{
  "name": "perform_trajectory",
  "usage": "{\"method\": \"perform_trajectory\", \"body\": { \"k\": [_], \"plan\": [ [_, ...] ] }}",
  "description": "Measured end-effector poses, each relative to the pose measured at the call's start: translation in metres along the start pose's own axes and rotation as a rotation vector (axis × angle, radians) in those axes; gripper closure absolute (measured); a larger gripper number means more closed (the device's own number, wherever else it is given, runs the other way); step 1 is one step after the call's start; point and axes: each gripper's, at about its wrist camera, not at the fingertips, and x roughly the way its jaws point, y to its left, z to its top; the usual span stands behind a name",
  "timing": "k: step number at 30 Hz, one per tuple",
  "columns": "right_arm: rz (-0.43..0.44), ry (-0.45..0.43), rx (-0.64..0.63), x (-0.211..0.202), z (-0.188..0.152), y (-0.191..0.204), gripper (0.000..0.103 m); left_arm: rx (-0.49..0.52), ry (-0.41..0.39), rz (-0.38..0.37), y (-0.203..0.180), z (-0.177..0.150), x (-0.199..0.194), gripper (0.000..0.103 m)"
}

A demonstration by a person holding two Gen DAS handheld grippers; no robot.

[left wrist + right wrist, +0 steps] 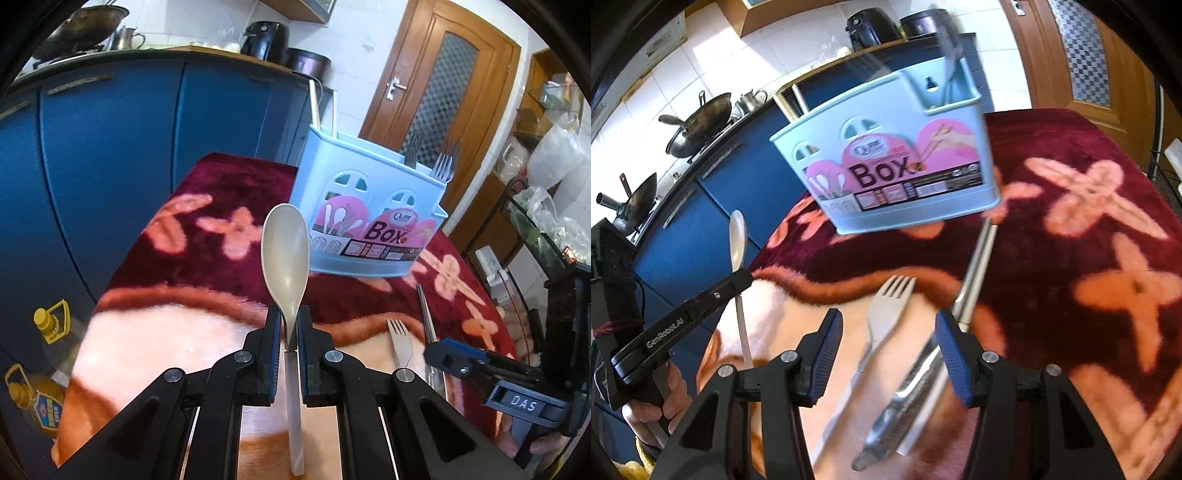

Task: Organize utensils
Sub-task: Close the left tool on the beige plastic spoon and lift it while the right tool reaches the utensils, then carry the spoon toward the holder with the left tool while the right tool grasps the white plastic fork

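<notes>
My left gripper (289,325) is shut on a grey spoon (286,254), gripping its neck with the bowl pointing up, above the blanket and short of the light blue utensil box (364,218). The spoon also shows in the right wrist view (738,240), with the left gripper (738,282). Two forks (430,157) stand in the box. My right gripper (888,343) is open just above a grey fork (888,306) lying on the blanket, with metal utensils (967,291) beside it. In the left wrist view the right gripper (443,350) is beside the fork (399,341).
A maroon flowered blanket (1071,221) covers the table. Blue cabinets (110,155) stand behind and to the left. Oil bottles (48,369) stand on the floor at left. A wooden door (436,85) and shelves with plastic bags (546,177) are at right.
</notes>
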Motion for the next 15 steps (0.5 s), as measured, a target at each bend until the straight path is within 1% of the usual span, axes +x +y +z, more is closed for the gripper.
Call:
{"method": "perform_trajectory", "body": {
  "k": [6, 8, 9, 12, 15],
  "plan": [
    [0.007, 0.047, 0.014, 0.018, 0.002, 0.004, 0.047, -0.014, -0.041, -0.005, 0.010, 0.000, -0.012, 0.095],
    [-0.004, 0.063, 0.027, 0.024, 0.003, 0.002, 0.052, -0.020, -0.051, -0.008, 0.013, 0.000, -0.015, 0.095],
    [-0.004, 0.068, 0.033, 0.026, 0.003, 0.002, 0.052, -0.023, -0.054, -0.010, 0.015, -0.001, -0.016, 0.095],
    [0.007, 0.069, 0.041, 0.030, 0.004, 0.000, 0.053, -0.033, -0.060, -0.018, 0.018, -0.001, -0.017, 0.095],
    [0.025, 0.069, 0.045, 0.033, 0.007, -0.002, 0.056, -0.043, -0.061, -0.027, 0.019, -0.001, -0.016, 0.095]
  ]
}}
